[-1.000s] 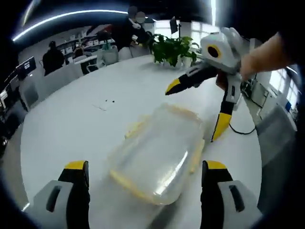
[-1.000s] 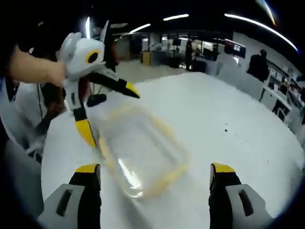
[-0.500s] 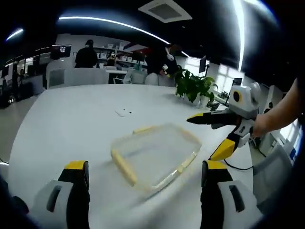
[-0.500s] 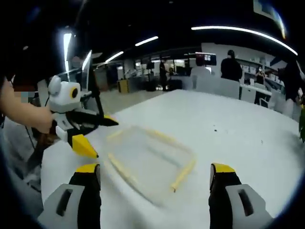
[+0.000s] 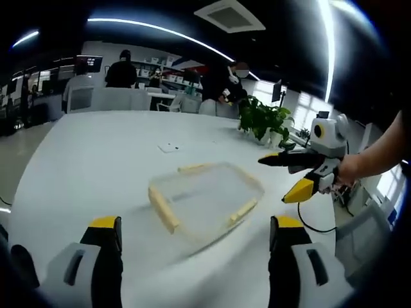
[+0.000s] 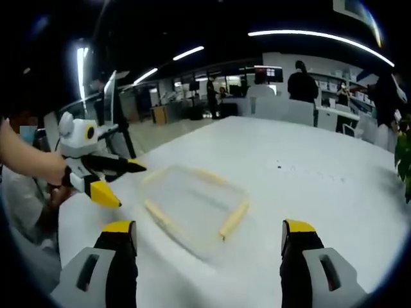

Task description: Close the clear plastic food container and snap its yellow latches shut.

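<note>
Two grippers: left gripper [image 5: 192, 256] and right gripper [image 6: 207, 256], jaws wide apart, empty, withdrawn from container.
Container: clear food container [image 5: 204, 200], mid-table [image 5: 96, 154], between both grippers.
Change: view has pulled back; yellow latches [image 5: 163, 208] apparently snapped, task likely finishing.

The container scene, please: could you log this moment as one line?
container: on white table, untouched | left tongs: open, clear | right tongs: open, clear

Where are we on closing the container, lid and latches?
The clear container lies flat on the white table with its lid apparently on. Whether the yellow latches are snapped is unclear. Nothing is in hand: the left gripper and right gripper are open, off the container. Remaining: checking or pressing the latches.
</note>
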The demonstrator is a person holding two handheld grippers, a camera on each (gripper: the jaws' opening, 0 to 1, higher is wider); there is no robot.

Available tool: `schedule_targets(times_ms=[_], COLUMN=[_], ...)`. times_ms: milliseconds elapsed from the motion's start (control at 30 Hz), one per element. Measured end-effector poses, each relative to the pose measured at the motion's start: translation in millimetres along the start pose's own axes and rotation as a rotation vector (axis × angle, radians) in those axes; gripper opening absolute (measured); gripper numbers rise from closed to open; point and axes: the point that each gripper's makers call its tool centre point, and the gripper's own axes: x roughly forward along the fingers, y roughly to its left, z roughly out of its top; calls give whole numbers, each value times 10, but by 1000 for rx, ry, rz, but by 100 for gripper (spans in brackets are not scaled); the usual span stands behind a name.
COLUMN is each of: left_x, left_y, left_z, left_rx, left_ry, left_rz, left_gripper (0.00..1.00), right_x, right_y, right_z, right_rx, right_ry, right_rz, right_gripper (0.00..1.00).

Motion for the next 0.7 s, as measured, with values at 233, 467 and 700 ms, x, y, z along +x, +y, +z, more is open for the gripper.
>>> schedule_targets(times_ms=[233, 467, 700], left_x=[-129, -234, -347], left_y=[14, 51, 45], left_z=[-60, -59, -80], left_rx=[-31, -56, -74], left_ry=[-8, -31, -43], left_rz=[16, 41, 69], left_gripper=[95, 92, 90], right_x=[-153, -298, -468], right_y=[-10, -38, -63], right_z=[-70, -101, -127], right_rx=[28, 56, 94], right_ry=[2, -12, -30], right_rz=[-18, -47, -72], right_gripper=[93, 92, 91])
